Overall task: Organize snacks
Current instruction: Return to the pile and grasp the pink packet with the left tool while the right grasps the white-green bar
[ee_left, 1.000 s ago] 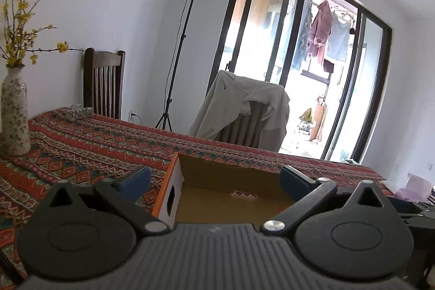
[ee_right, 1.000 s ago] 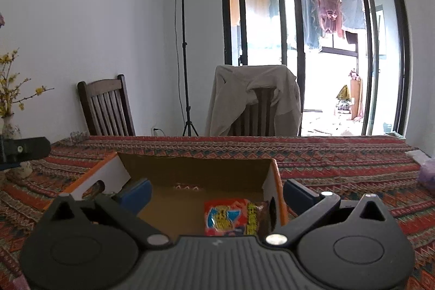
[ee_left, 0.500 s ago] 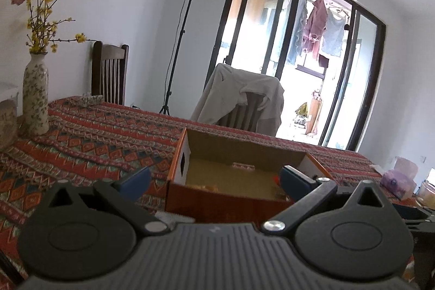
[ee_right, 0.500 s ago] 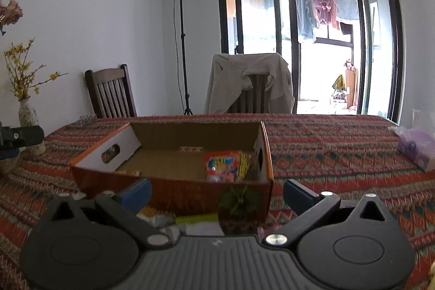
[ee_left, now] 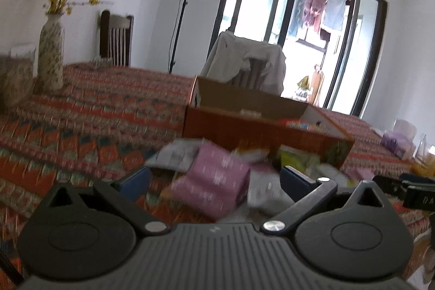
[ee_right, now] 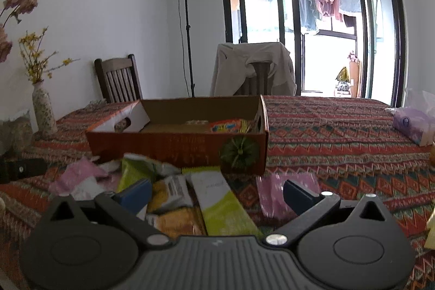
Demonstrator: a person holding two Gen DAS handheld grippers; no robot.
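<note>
An open orange cardboard box (ee_right: 176, 148) (ee_left: 261, 132) stands on the patterned tablecloth, with a red and blue snack packet (ee_right: 227, 125) inside at its right end. Loose snacks lie in front of it: a pink packet (ee_left: 214, 181), a yellow-green box (ee_right: 220, 203), a yellow biscuit packet (ee_right: 171, 197), a green bag (ee_right: 138, 170) and another pink packet (ee_right: 274, 195). My left gripper (ee_left: 214, 180) is open above the pink packet, which is blurred. My right gripper (ee_right: 217, 192) is open above the yellow-green box and biscuit packet. Neither holds anything.
A flowered vase (ee_right: 43, 113) (ee_left: 50, 53) stands at the table's left edge. A purple tissue pack (ee_right: 413, 124) lies at the right. Two chairs (ee_right: 117, 80) and a lamp stand (ee_right: 186, 23) are beyond the table's far side, before a glass door.
Both grippers have pulled back from over the box toward the table's near side. The box now lies farther ahead, and the loose snacks in front of it have come into view.
</note>
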